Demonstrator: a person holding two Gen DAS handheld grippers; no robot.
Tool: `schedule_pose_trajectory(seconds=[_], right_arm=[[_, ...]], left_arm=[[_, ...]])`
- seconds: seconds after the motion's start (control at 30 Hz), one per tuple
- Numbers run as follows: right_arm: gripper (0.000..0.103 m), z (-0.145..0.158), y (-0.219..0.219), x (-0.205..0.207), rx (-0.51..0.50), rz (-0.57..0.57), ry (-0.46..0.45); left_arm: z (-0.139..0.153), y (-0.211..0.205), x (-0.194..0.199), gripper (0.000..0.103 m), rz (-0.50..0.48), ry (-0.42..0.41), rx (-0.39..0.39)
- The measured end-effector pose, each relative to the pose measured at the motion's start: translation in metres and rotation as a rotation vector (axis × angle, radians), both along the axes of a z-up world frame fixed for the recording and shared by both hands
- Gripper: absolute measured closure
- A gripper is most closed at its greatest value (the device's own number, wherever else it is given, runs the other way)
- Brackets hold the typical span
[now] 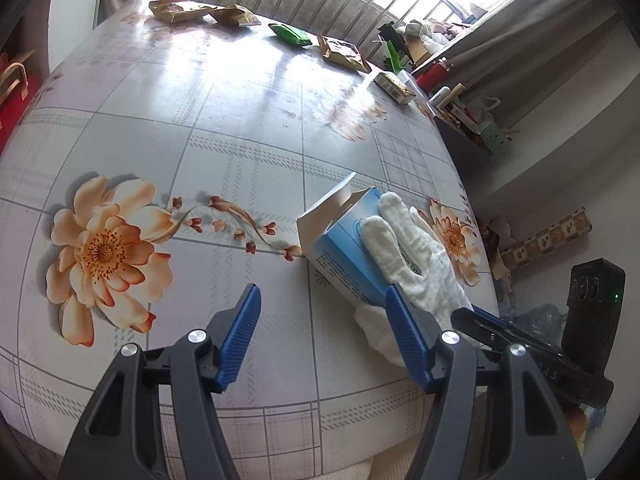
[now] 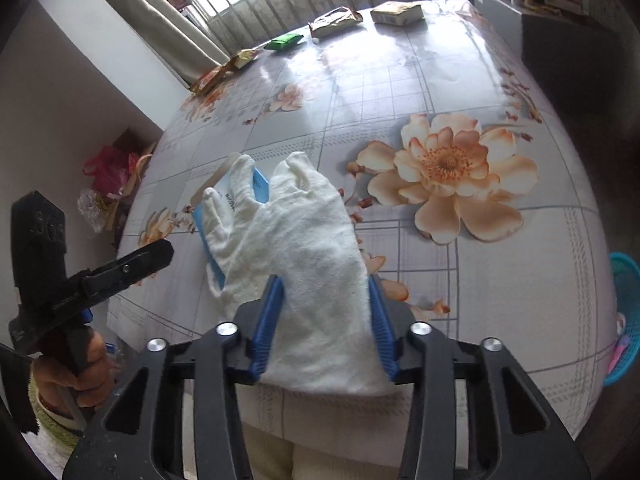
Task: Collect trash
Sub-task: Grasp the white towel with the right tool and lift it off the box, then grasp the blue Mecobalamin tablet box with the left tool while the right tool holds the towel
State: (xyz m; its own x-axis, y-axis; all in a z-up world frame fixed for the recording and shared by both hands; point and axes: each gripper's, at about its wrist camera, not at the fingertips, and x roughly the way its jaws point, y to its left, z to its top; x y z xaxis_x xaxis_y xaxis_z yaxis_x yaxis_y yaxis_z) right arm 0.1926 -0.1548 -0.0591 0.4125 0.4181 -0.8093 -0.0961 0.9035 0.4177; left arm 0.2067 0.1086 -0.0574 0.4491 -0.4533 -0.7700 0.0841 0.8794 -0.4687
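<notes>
the white cloth glove (image 2: 304,264) is lying near the table's (image 2: 460,80) front edge, fingers draped over an open blue carton (image 1: 340,248). the right gripper (image 2: 326,320) is pinching its cuff (pads pressing both sides); the left gripper (image 1: 324,336) is hanging wide, empty, just beside.

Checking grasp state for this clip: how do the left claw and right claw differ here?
The left claw stands open over bare tablecloth, with nothing between its fingers; the right claw is closed on the white glove. The glove lies over a blue box, beside the left claw's right finger. Both have blue ribbed pads and point down at the table.
</notes>
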Motion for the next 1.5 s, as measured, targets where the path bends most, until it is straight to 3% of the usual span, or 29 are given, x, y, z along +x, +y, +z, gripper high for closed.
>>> schedule_pose_trajectory(seconds=[0.07,0.33,0.47,0.57,0.73,0.9,1.1,1.23,1.3,1.4,1.5], right_arm=[[0.097,0.006,-0.001,-0.005,0.017,-0.006,-0.01],[0.101,0.048,-0.011,-0.02,0.15,-0.02,-0.146],[0.101,0.073,-0.034,-0.026,0.208,-0.088,-0.23],[0.101,0.081,-0.051,-0.022,0.186,-0.168,-0.268],[0.101,0.055,-0.052,0.003,0.071,-0.223,-0.228],[0.101,0.016,-0.013,0.028,0.026,-0.113,-0.089],[0.101,0.006,0.024,0.013,0.203,0.029,0.019],[0.101,0.014,0.028,0.002,0.272,0.059,0.029],[0.101,0.027,0.017,0.002,0.266,0.032,-0.011],[0.101,0.051,-0.003,0.002,0.261,-0.023,-0.099],[0.097,0.056,-0.02,0.005,0.238,-0.09,-0.133]], left_arm=[[0.0,-0.004,-0.002,0.04,-0.005,0.002,0.001],[-0.001,-0.008,0.003,0.04,-0.008,0.002,0.011],[-0.001,-0.012,0.002,0.04,-0.019,0.002,0.013],[-0.002,-0.016,0.001,0.04,-0.032,0.003,0.011],[-0.004,-0.021,0.0,0.04,-0.043,0.007,0.008],[-0.001,-0.017,-0.001,0.04,-0.029,0.002,0.015],[0.004,-0.003,0.004,0.04,0.007,-0.003,0.032],[0.003,0.001,0.01,0.039,0.034,0.016,0.059],[0.002,0.0,0.012,0.029,0.046,0.027,0.07],[0.002,-0.011,0.016,0.022,0.03,0.027,0.092],[0.003,-0.029,0.019,0.018,-0.009,0.01,0.123]])
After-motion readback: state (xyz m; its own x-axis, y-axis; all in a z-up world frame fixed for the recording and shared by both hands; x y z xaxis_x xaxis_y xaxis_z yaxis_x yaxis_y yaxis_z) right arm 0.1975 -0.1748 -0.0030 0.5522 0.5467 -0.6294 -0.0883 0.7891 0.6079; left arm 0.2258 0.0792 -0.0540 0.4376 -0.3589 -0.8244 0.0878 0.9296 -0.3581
